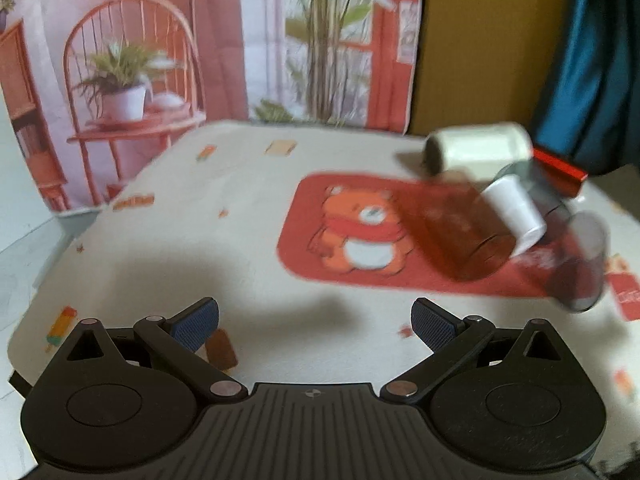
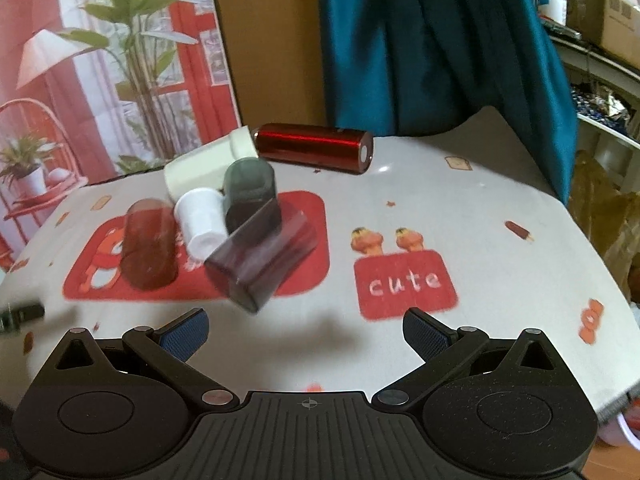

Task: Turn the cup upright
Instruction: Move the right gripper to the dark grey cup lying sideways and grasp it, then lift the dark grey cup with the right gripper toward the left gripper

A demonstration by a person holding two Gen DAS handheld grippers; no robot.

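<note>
glossy metallic red cylinder (image 2: pixel 314 147); translucent plastic cups (image 2: pixel 149 245) (smooth)

Four cups: one amber (image 2: pixel 149 245), one small white (image 2: pixel 203 221), one grey (image 2: pixel 250 194), one dark purple (image 2: pixel 260 258). One cream bottle (image 2: pixel 208 168), one red cylinder (image 2: pixel 314 148).

Smeared by motion blur across the left wrist view: brown cup (image 1: pixel 466 232), white cup (image 1: pixel 514 212) and clear dark cup (image 1: pixel 580 264), edges impossible to trace. Cannot tell which rims touch. Half-hidden behind the white cup, a grey cup (image 2: pixel 250 192). Cut off at the left edge of the right wrist view, a small dark object (image 2: pixel 20 316), unidentifiable. Blurred too, the cream container (image 1: pixel 478 146).
</note>
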